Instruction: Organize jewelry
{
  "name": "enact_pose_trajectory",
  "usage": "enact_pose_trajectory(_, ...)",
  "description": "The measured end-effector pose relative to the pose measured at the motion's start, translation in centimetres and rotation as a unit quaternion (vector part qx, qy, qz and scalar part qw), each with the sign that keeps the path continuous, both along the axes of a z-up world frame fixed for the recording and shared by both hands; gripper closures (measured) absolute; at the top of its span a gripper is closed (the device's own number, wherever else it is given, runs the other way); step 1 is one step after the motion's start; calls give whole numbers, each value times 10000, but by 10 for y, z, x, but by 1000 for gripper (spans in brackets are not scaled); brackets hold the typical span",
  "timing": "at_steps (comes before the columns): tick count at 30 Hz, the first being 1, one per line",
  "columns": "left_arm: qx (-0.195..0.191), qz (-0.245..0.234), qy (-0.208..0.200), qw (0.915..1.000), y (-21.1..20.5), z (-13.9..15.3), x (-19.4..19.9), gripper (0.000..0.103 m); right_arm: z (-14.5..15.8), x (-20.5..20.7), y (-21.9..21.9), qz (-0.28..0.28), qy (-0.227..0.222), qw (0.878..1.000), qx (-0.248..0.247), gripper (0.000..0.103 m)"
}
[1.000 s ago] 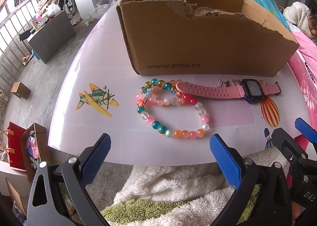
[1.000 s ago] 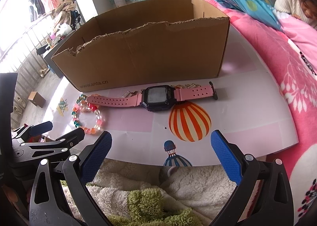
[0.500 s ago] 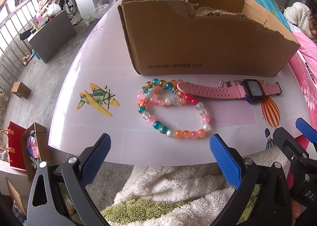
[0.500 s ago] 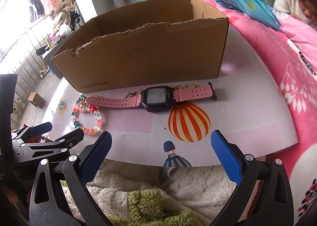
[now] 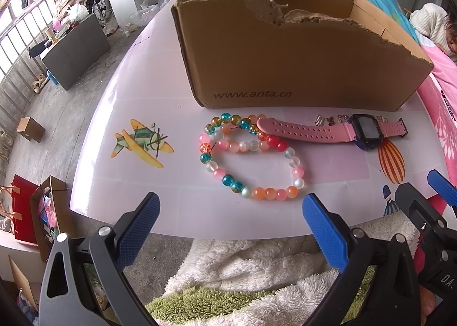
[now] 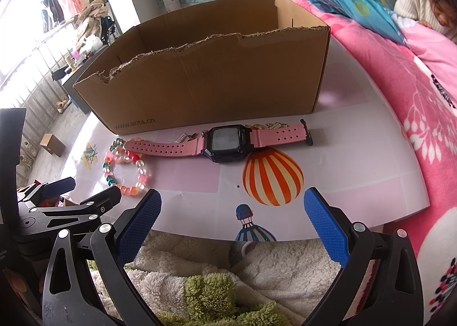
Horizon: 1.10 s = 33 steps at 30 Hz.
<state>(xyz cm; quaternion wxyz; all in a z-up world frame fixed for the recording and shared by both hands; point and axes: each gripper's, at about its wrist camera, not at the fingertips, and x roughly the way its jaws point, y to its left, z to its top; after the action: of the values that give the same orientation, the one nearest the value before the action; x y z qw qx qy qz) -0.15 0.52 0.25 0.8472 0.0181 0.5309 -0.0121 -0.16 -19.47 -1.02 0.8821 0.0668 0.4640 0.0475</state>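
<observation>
While both grippers hang back over the near edge of the surface (image 5: pixel 148 97), nothing is held: the jaws of the left gripper (image 5: pixel 231 221) are spread wide and empty, and those of the right gripper (image 6: pixel 232 217) are spread just as wide and equally empty.

Straight ahead of the left jaws, inside the span between their tips, the bracelet (image 5: pixel 251 154) is laid flat as a beaded loop folded over itself at its far side. Ahead and to the right of those jaws the watch (image 5: pixel 365 132) is stretched out, its long axis running crosswise to the jaws' line of approach, with the tip of one strap resting on the bracelet's far beads. From the right jaws the watch (image 6: pixel 225 142) is found dead ahead, face up, and the bracelet (image 6: pixel 125 171) off to the left. Some small metal bits are seen behind the watch; what they are cannot be told.

Beyond both items the box (image 5: pixel 300 60) is set, open-topped, its torn front wall facing the jaws.

By this layout the left gripper is judged nearer the bracelet and the right nearer the watch. Both are held low, level and pointed forward, side by side.
</observation>
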Motion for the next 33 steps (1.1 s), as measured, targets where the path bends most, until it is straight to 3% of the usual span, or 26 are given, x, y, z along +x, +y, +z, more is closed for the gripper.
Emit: enact_pose_trajectory(33,-5,29,3,10000,4,1,-4,4,0,6,0,-17,-26,10000,-1,7)
